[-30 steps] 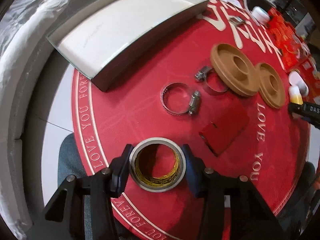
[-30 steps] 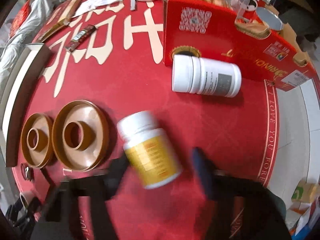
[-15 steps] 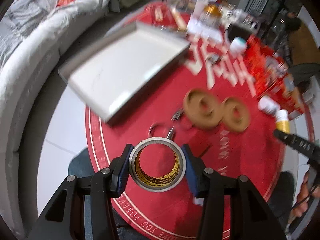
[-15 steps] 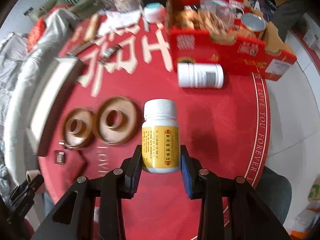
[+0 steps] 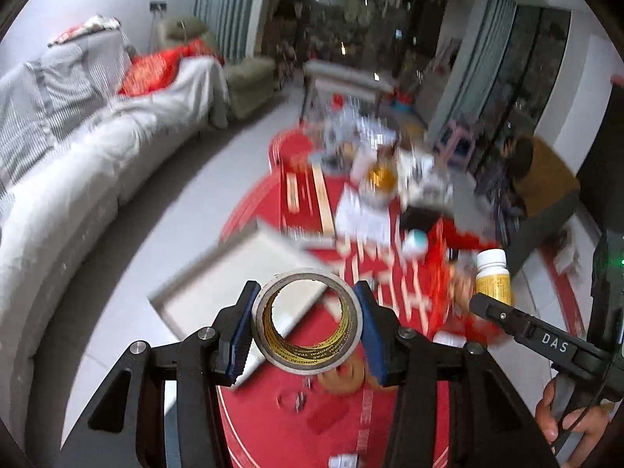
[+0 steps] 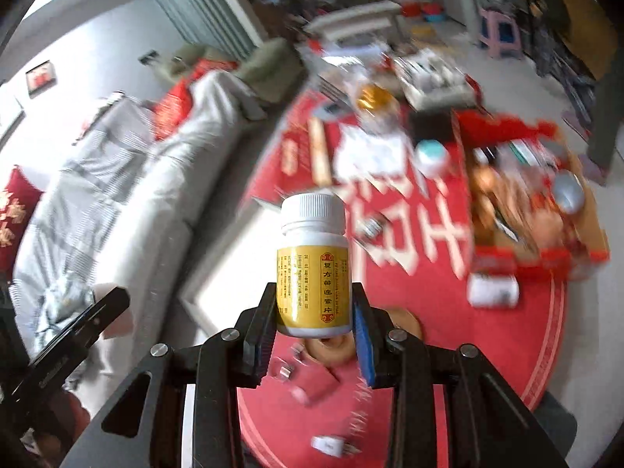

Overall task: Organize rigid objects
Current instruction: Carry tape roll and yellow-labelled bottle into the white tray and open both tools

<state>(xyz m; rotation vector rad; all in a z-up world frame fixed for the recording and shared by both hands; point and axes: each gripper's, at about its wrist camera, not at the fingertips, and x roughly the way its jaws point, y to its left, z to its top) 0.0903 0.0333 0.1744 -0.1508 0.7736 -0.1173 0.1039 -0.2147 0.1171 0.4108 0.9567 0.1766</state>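
Observation:
My left gripper (image 5: 307, 321) is shut on a tape roll (image 5: 308, 355) with a grey rim and yellow core, held high above the red round table (image 5: 273, 409). My right gripper (image 6: 314, 312) is shut on a white pill bottle (image 6: 314, 269) with a yellow label, held upright above the table; the bottle also shows in the left wrist view (image 5: 492, 279). The white open box (image 5: 234, 292) lies on the table's left side, below and beyond the tape roll; it also shows in the right wrist view (image 6: 241, 265). Brown discs (image 5: 341, 378) are partly hidden behind the tape.
A grey sofa (image 5: 78, 179) curves along the left. A red carton of goods (image 6: 526, 210) and a lying white bottle (image 6: 493, 290) sit on the table's right. Small clamps and a red card (image 6: 316, 386) lie near its front. Clutter (image 5: 382, 179) fills the far side.
Both grippers have risen well above the table and tilted up, so the room now shows. The tape roll and the pill bottle have come up with them.

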